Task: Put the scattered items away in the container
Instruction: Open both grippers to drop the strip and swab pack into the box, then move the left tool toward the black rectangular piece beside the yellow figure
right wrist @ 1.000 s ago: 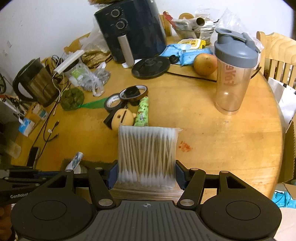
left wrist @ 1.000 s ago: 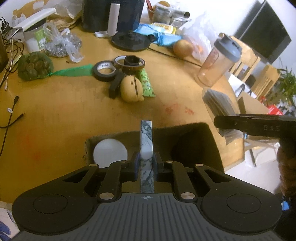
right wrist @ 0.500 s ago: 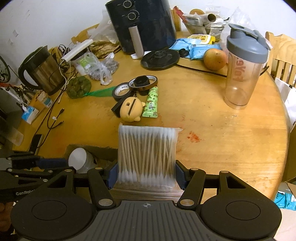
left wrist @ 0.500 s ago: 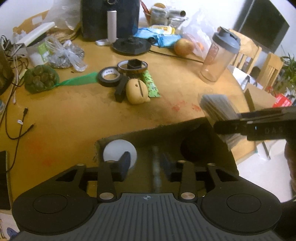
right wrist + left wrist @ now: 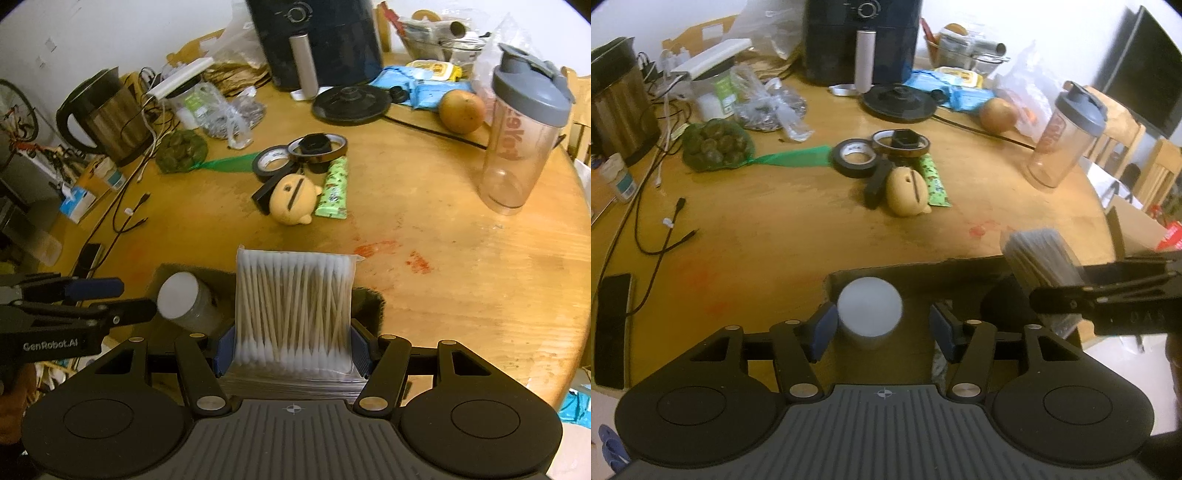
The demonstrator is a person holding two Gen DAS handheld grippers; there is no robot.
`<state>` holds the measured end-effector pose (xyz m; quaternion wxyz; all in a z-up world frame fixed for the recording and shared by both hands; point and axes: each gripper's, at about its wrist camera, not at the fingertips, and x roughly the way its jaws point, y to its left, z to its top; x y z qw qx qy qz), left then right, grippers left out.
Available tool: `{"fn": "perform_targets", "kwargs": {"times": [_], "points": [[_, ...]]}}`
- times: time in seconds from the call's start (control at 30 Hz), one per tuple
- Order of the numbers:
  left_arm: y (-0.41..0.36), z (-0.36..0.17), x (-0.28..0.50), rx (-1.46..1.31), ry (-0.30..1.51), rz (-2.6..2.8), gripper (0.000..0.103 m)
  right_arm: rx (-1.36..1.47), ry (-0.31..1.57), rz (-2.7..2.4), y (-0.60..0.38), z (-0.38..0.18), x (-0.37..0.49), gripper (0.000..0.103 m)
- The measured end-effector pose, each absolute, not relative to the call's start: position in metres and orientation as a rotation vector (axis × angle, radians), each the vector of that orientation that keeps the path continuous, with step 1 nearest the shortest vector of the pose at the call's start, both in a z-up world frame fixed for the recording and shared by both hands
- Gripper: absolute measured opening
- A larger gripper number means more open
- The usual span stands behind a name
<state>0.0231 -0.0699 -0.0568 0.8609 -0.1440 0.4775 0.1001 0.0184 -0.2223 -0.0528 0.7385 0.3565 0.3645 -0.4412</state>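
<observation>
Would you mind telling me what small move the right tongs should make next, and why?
Probably lower the right tongs and release over the dark container: they grip the cotton swab pack just above it, while the left tongs are opening, empty.

Left gripper (image 5: 882,328) tilts steeply downward, its jaws opening with nothing pressed between the pads — right gripper (image 5: 293,350), pitched down alike, is clamped on a pack of cotton swabs (image 5: 293,306).

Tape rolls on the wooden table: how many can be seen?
2. The black tape roll lies flat mid-table beside the green mesh bag. The amber-brown tape roll leans on its right edge, ringing a black block. Clutter could hide others.
</observation>
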Motion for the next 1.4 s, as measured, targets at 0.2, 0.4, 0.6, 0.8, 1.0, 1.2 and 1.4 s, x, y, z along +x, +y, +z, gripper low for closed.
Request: {"fn": "perform_targets", "kwargs": {"times": [0.2, 0.4, 0.6, 0.8, 1.0, 1.2, 1.4], "points": [[-0.066, -0.054, 0.014, -0.3, 0.976, 0.26, 0.08, 0.77, 0.82, -0.891, -0.219, -0.055, 0.032, 0.064], [-0.061, -0.052, 0.009, -0.314, 0.974, 0.278, 0.08, 0.748, 0.838, -0.789, -0.216, -0.057, 0.05, 0.072], [-0.056, -0.05, 0.006, -0.327, 0.963, 0.296, 0.08, 0.717, 0.842, -0.785, -0.215, -0.055, 0.056, 0.097], [-0.056, -0.048, 0.008, -0.336, 0.954, 0.286, 0.08, 0.716, 0.828, -0.833, -0.219, -0.051, 0.05, 0.103], [-0.057, -0.046, 0.013, -0.33, 0.946, 0.27, 0.08, 0.695, 0.831, -0.89, -0.222, -0.048, 0.045, 0.103], [-0.058, -0.045, 0.02, -0.32, 0.944, 0.254, 0.08, 0.673, 0.811, -0.926, -0.224, -0.043, 0.037, 0.103], [-0.058, -0.045, 0.028, -0.304, 0.95, 0.237, 0.08, 0.684, 0.791, -0.964, -0.23, -0.04, 0.029, 0.103]]}}
